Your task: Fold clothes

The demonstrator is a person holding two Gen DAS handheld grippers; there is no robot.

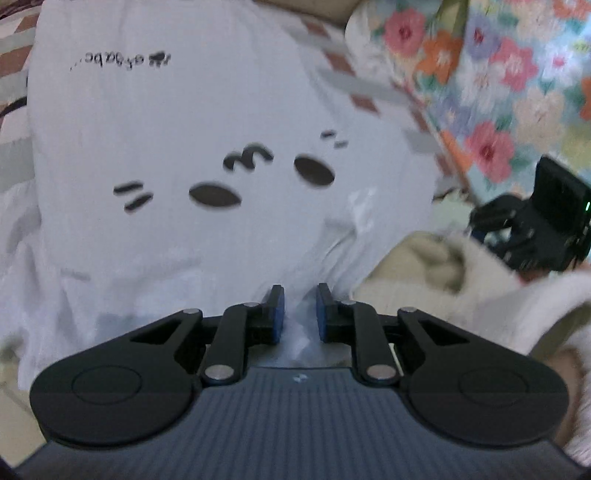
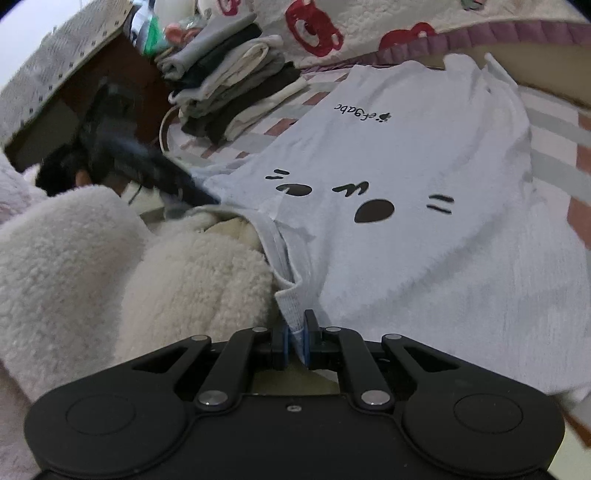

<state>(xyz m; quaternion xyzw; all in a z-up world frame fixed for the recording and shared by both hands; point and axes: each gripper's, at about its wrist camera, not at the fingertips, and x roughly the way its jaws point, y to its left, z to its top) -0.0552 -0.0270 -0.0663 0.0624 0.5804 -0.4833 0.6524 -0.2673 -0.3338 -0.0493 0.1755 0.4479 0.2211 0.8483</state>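
Observation:
A white T-shirt (image 1: 184,129) with a black cat-face print lies spread flat on a striped bed sheet (image 2: 554,122). My left gripper (image 1: 299,310) hovers low over the shirt's near edge with a gap between its blue pads; a ridge of white cloth shows in that gap, unpressed. My right gripper (image 2: 295,332) is shut on the ribbed neckline edge of the T-shirt (image 2: 406,166), which rises between its pads. The left gripper (image 2: 208,199) appears blurred in the right wrist view, at the shirt's left edge. The right gripper (image 1: 484,225) shows dark at the right of the left wrist view.
A person's fluffy cream sleeve (image 2: 110,258) fills the near left. A stack of folded clothes (image 2: 236,85) sits at the back beside a brown cabinet (image 2: 122,74). Floral bedding (image 1: 498,74) and a quilt with red prints (image 2: 314,26) border the sheet.

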